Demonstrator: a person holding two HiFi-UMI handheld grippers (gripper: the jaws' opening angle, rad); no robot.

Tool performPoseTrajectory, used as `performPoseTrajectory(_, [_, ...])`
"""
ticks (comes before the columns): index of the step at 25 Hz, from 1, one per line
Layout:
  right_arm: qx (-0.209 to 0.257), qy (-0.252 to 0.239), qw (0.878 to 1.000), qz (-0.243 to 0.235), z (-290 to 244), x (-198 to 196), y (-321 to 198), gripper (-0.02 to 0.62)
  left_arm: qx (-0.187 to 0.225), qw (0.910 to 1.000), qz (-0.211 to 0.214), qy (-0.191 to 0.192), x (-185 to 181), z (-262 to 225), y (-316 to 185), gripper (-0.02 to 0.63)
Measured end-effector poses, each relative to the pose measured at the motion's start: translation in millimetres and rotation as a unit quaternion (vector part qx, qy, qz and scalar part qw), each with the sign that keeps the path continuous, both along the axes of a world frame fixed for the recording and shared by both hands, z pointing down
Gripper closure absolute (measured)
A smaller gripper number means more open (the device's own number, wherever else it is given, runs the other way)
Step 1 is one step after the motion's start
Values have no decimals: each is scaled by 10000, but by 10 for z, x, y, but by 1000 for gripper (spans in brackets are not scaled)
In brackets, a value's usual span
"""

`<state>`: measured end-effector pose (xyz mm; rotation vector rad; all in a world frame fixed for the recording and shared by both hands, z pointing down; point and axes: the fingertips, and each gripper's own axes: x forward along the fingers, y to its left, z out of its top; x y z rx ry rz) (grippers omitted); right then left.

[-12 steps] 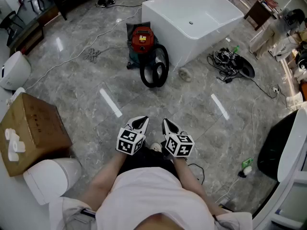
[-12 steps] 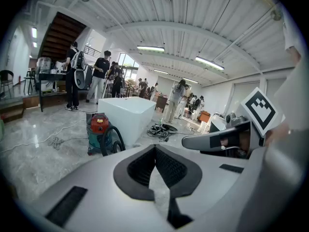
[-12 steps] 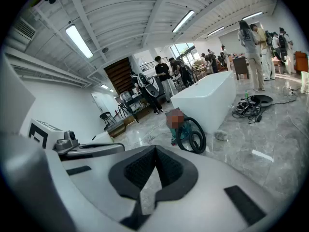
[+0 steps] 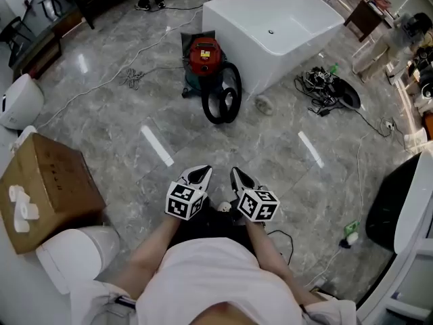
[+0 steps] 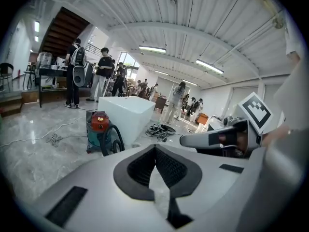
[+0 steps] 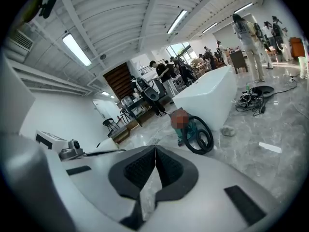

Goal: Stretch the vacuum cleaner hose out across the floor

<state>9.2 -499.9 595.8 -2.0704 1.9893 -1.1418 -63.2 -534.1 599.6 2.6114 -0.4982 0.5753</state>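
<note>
Coiled black corrugated hose looks light, springy; take its free end. Left gripper, right gripper: fingers clenched, empty.

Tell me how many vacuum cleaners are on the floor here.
1. The vacuum cleaner stands beside the white bathtub, at its near-left corner, with its black hose coiled against it. More could sit out of view.

The black vacuum cleaner hose is not stretched out: it stands bunched in a couple of upright loops, leaning against the front of the vacuum cleaner. That is a small canister with a red top and a teal body, upright on the grey marble floor.
</note>
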Motion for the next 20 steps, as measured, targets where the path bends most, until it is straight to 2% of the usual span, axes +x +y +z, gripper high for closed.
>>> performPoseTrajectory(8, [457, 54, 9988, 191, -100, -206, -96, 580, -59, 9999, -16, 87, -253, 69, -155, 597])
performPoseTrajectory(13, [512, 241, 9977, 373, -217, -177, -202, 580, 28, 9999, -22, 157, -341, -10, -218, 597])
performPoseTrajectory(20, [567, 335, 9967, 468, -207, -114, -341, 578, -41, 9993, -321, 203, -451, 44, -372, 597])
